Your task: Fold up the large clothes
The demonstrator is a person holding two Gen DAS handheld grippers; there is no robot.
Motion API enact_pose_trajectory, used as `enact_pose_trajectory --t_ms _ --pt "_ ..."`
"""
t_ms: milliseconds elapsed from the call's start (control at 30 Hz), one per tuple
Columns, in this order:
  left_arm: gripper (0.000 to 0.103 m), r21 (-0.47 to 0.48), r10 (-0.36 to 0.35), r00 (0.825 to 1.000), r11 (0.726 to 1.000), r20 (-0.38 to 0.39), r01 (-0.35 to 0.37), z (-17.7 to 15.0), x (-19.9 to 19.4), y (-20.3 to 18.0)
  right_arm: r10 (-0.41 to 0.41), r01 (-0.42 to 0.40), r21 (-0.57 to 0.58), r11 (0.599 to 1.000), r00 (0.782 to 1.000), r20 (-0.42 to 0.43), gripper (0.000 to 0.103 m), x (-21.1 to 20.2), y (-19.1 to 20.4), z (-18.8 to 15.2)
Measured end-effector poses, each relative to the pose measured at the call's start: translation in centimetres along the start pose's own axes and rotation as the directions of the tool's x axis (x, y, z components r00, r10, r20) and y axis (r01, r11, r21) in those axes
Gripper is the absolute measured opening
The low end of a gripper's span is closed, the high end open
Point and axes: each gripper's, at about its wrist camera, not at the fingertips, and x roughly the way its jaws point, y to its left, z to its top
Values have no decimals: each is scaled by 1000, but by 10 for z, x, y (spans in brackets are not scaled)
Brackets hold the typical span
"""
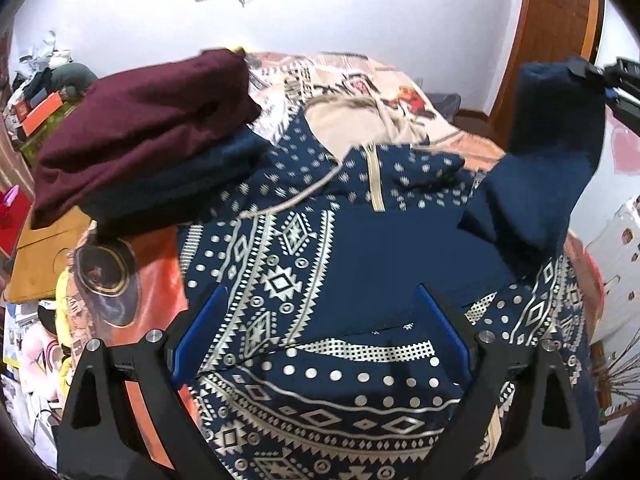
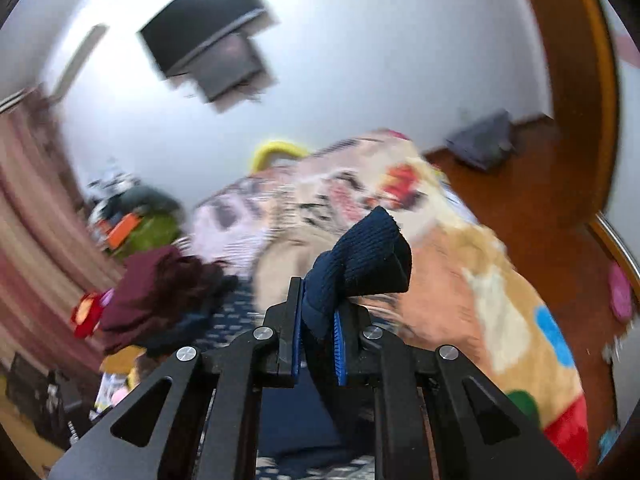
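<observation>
A navy sweater [image 1: 320,360] with a cream geometric pattern and a short zip lies spread on the bed blanket [image 1: 360,76]. My left gripper [image 1: 322,296] hovers just above the sweater's chest, its blue pads wide open with nothing between them. The right sleeve [image 1: 552,152] is lifted off the bed to the upper right, where my right gripper [image 1: 600,76] pinches its end. In the right wrist view, the right gripper [image 2: 318,320] is shut on the ribbed navy cuff [image 2: 368,256], which sticks up past the fingertips. That view is blurred.
A folded stack, maroon garment [image 1: 140,128] over a dark navy one, sits on the bed at the left beside the sweater's shoulder. Clutter [image 1: 44,92] lies beyond it. A wooden door [image 1: 556,20] and a white drawer unit [image 1: 616,264] stand to the right.
</observation>
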Motion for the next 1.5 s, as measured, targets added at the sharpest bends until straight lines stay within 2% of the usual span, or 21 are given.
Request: enact_pose_trajectory --t_ms 100,200,367,533,667,800,833,900,933,1000,1067,1167,1300,1367,1433,1500 --pt "94 -18 3 1000 1000 24 -2 -2 -14 12 75 -78 -69 995 996 -42 11 14 43 -4" --pt "94 -46 9 999 999 40 -7 -7 -27 28 127 -141 -122 982 985 -120 11 40 80 -16" --pt "94 -92 29 999 995 43 -25 -17 -40 55 147 -216 -210 953 942 -302 11 90 127 -59" --pt "94 -141 30 999 990 25 -26 -32 -46 80 110 -261 -240 935 857 -503 11 139 145 -124" --pt "94 -172 35 999 984 -19 -38 -46 -41 91 64 -286 -248 926 765 -640 15 165 156 -165" --pt "94 -182 44 998 982 -48 -52 -56 -37 95 12 -300 -277 913 697 -717 17 167 166 -187" --pt "94 -190 39 998 981 -56 -49 -59 -36 95 -8 -306 -303 903 691 -723 17 165 168 -189" --pt "94 -202 23 997 979 -68 -36 -61 -34 96 -19 -312 -349 884 720 -693 17 154 171 -185" --pt "94 -208 13 997 978 -75 -29 -62 -33 95 -21 -307 -368 878 743 -669 18 147 170 -179" --pt "94 -222 -11 996 975 -91 -10 -64 -30 94 -22 -283 -381 880 777 -629 25 136 167 -167" --pt "94 -245 -46 993 969 -106 19 -64 -25 92 -14 -250 -388 887 826 -564 39 118 158 -149" --pt "94 -293 -124 985 952 -120 84 -64 -16 86 -5 -208 -383 900 874 -486 48 95 140 -125" --pt "94 -329 -231 962 928 -146 173 -64 0 73 -49 -116 -398 910 923 -381 48 71 116 -101" --pt "94 -371 -308 936 900 -171 229 -67 14 67 -89 -58 -405 912 938 -335 49 63 102 -94" --pt "94 -393 -338 920 888 -201 240 -70 27 62 -129 2 -394 919 947 -296 49 54 81 -86" --pt "86 -396 -324 915 893 -239 212 -75 39 58 -160 54 -359 932 949 -271 49 45 57 -82"
